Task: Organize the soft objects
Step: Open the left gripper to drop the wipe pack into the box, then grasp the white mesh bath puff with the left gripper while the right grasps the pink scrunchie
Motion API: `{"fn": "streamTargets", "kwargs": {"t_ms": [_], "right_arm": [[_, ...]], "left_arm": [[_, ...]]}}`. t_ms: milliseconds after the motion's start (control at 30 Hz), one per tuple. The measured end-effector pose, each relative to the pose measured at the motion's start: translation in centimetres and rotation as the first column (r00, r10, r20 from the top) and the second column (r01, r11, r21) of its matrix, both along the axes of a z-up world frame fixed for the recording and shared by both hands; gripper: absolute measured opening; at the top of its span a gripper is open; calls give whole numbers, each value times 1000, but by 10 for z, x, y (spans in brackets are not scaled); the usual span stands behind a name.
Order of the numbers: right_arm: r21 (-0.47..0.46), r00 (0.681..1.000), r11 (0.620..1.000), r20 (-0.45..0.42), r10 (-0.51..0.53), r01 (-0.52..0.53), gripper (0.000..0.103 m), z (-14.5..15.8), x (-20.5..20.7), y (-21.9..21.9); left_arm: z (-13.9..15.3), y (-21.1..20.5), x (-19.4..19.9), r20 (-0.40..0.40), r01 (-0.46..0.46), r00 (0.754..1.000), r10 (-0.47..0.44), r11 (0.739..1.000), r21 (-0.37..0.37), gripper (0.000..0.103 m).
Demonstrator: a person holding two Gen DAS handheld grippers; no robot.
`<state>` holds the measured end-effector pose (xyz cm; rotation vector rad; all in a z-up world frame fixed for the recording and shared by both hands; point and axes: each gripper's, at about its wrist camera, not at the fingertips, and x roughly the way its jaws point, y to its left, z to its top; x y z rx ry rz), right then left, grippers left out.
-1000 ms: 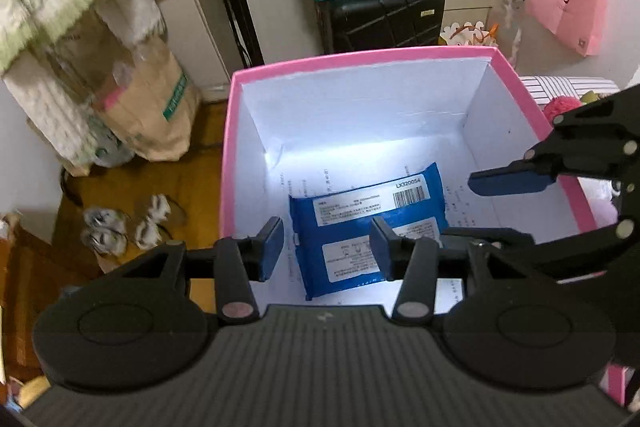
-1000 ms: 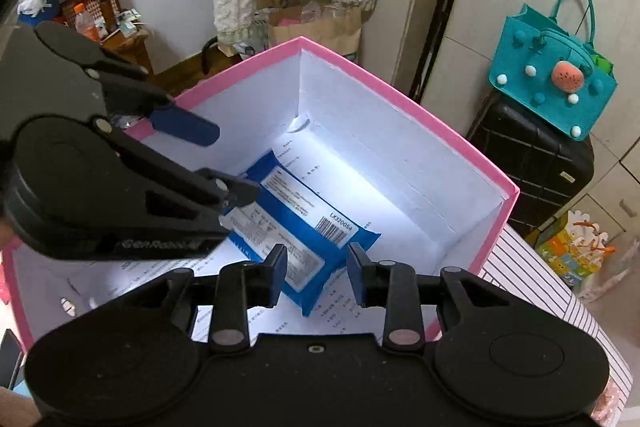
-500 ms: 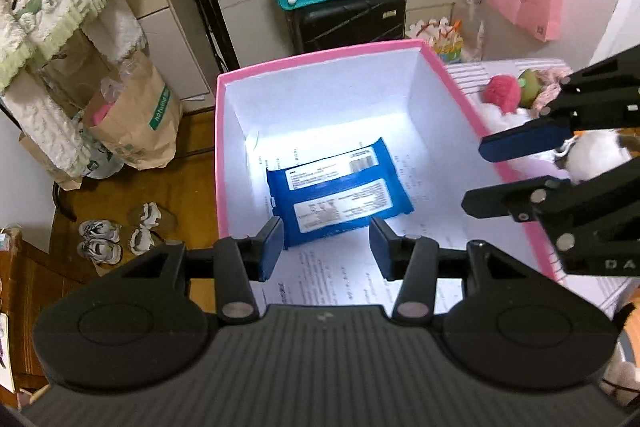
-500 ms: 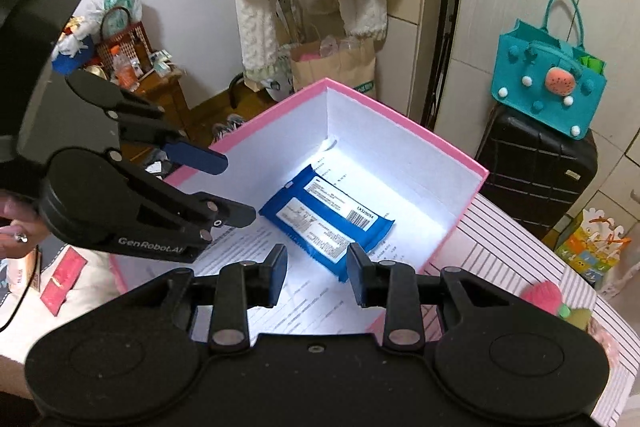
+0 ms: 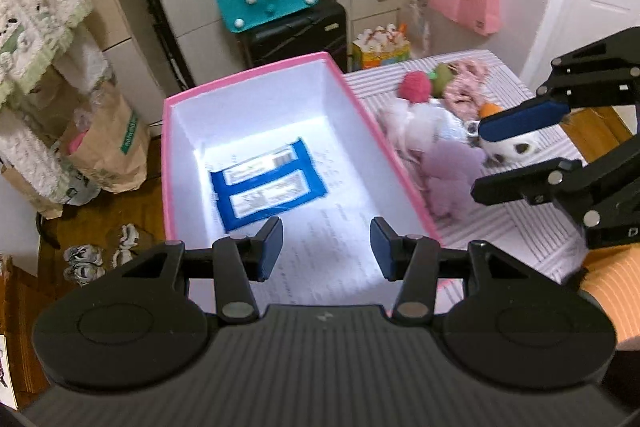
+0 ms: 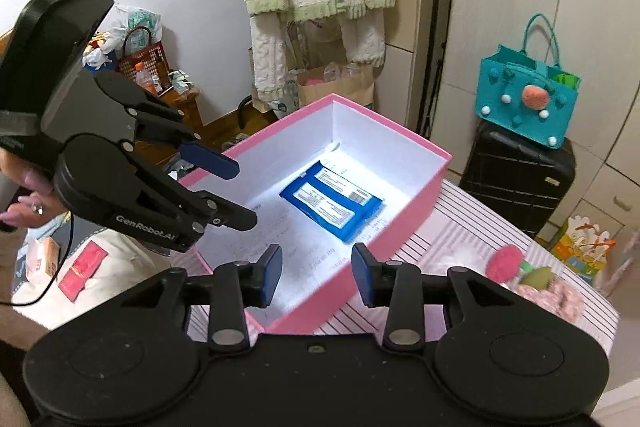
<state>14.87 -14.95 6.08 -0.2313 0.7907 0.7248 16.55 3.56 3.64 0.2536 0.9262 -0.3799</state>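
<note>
Blue wipes pack (image 5: 267, 183) lay mid-frame in pink box (image 5: 384, 147); left gripper (image 5: 326, 247) apart, empty; right gripper (image 6: 316, 273) opening, empty. Risk: snagging fluffy toys (image 5: 448, 163) at right.

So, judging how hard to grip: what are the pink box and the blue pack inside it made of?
Pink box: seemingly stiff cardboard, matte white inside, with straight thin walls. Blue pack: probably soft plastic film, slightly glossy, with printed labels and a barcode.

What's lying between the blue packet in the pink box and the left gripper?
Nothing but the pink box's white printed floor: the stretch from the flat blue plastic packet to the left gripper is bare in the left wrist view.
</note>
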Motion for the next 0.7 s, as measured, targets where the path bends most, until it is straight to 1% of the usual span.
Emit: {"fn": "streamTargets", "kwargs": {"t_ms": [233,367,500,600,700], "right_arm": [[-6,999,999,18,-33,33,47,-6,-27,-35],[3,998,998,5,-55,55,49,-19,-40,-59],[5,997,997,-14,-72,72,50,-35,-49,-79],[6,996,996,-13,-84,84,53,-48,-53,-92],[4,995,995,-7,-99,99,54,-59,-56,-104]], "left_arm": [[-5,-33,-25,-13,61,998,-61,998,2,50],[-11,-52,-36,-14,98,995,-98,995,-9,50],[-15,-70,-43,12,137,991,-137,990,-26,50],[-21,-84,-48,37,151,988,-149,987,-55,50],[-29,-98,-47,34,161,987,-159,982,-103,50]]}}
